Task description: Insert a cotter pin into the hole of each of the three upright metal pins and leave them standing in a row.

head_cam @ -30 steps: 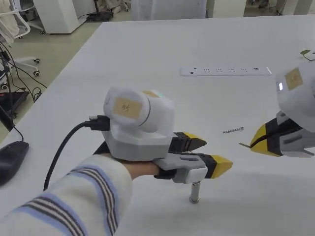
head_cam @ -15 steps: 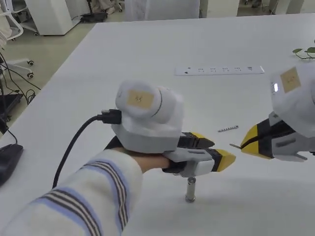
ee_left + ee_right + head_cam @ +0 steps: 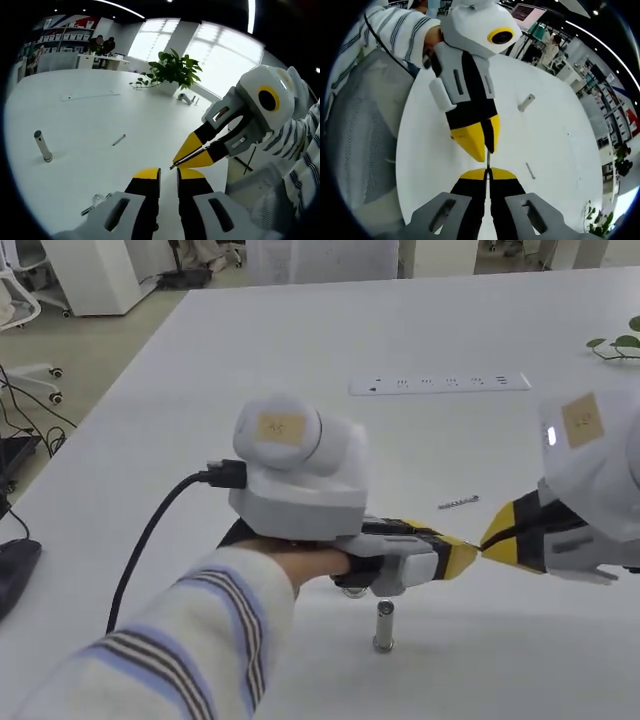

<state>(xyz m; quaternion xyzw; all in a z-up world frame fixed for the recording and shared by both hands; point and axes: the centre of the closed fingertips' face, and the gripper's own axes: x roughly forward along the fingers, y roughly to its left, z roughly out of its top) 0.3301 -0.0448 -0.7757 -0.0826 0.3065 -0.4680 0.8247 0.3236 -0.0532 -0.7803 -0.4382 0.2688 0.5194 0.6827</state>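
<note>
Barely begun, I judge: the right gripper [image 3: 488, 172] clamps a cotter pin [image 3: 190, 156] whose tip meets the left gripper [image 3: 462, 553], jaws narrowly parted and empty, while the upright metal pin [image 3: 383, 625] at their 6 o'clock looks bare and a spare cotter pin [image 3: 458, 503] lies at 12 o'clock.

The left gripper [image 3: 168, 175] holds its yellow-tipped jaws a narrow gap apart with nothing between them. Just ahead of them, the right gripper [image 3: 189, 152] pinches a cotter pin [image 3: 176, 164] that points toward that gap. Far to the left, a metal pin [image 3: 42, 146] stands upright on the worktop [image 3: 90, 120]. Further ahead lies a second cotter pin [image 3: 118, 140].
</note>
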